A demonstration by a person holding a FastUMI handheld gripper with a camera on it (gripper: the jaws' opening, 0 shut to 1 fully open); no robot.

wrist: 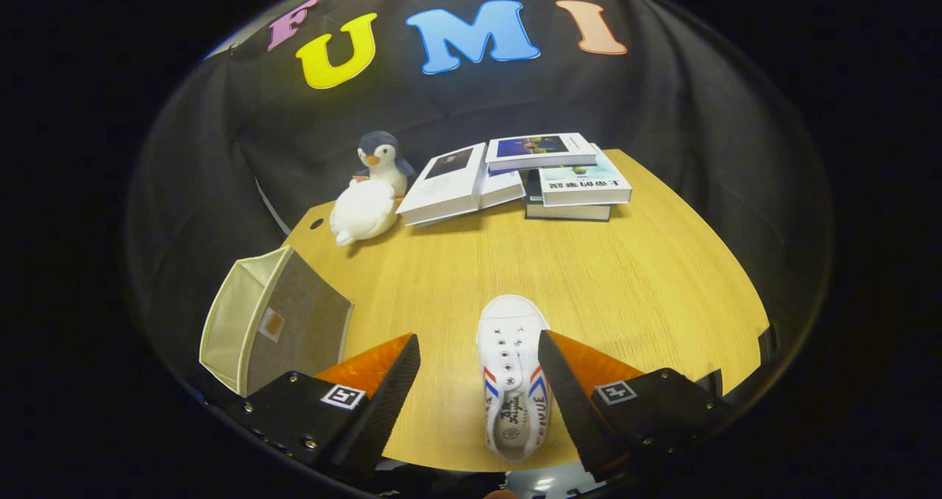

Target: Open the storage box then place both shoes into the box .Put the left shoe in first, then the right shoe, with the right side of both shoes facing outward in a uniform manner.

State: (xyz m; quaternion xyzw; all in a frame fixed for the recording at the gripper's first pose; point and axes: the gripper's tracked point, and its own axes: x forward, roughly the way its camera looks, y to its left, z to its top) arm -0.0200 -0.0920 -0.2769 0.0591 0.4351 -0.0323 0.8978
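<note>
Gripper [478, 381] was wide open, empty, straddling the white canvas sneaker [511, 366]; looked light and floppy, so I'd pinch the collar.

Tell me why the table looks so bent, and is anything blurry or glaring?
In the gripper view, fisheye distortion bows the table edge; the shoe between the open gripper fingers looks sharp, the books softer; shadows are faint, with no strong glare.

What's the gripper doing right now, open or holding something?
Gripper: open, holding nothing; the white shoe lies between its fingers, close against the right one, not clamped.
</note>
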